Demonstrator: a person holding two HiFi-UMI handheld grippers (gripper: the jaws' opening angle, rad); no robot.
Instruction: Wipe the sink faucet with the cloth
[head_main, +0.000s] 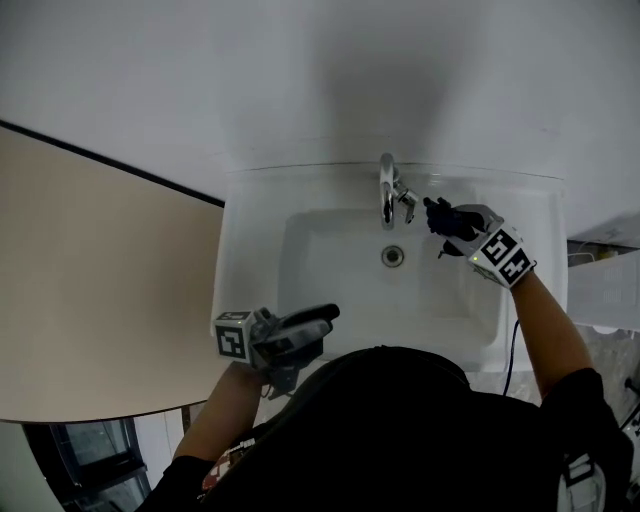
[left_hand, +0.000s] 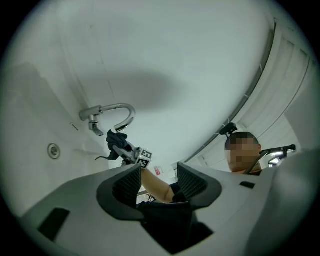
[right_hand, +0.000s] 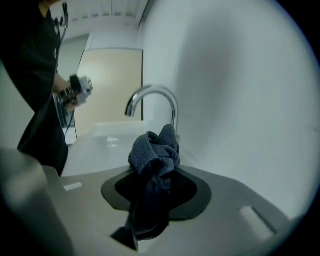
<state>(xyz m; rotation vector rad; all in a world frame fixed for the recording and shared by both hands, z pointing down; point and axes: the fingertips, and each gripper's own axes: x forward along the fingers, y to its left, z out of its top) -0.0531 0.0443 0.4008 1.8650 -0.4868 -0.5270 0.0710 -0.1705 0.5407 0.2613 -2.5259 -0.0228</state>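
The right claw (head_main: 448, 224) grips the bunched cloth (right_hand: 154, 152) near the faucet (head_main: 388, 188), ready to wipe; the left claw (head_main: 322, 322), wide and empty, hangs back at the sink (head_main: 243, 235) rim.

The left tool (left_hand: 159, 175) gapes empty; beyond it the right tool (left_hand: 118, 146) grips a dark cloth (left_hand: 116, 136) beside the faucet (left_hand: 121, 107).

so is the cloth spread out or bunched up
Bunched up: the cloth is a crumpled wad pinched in the right gripper.
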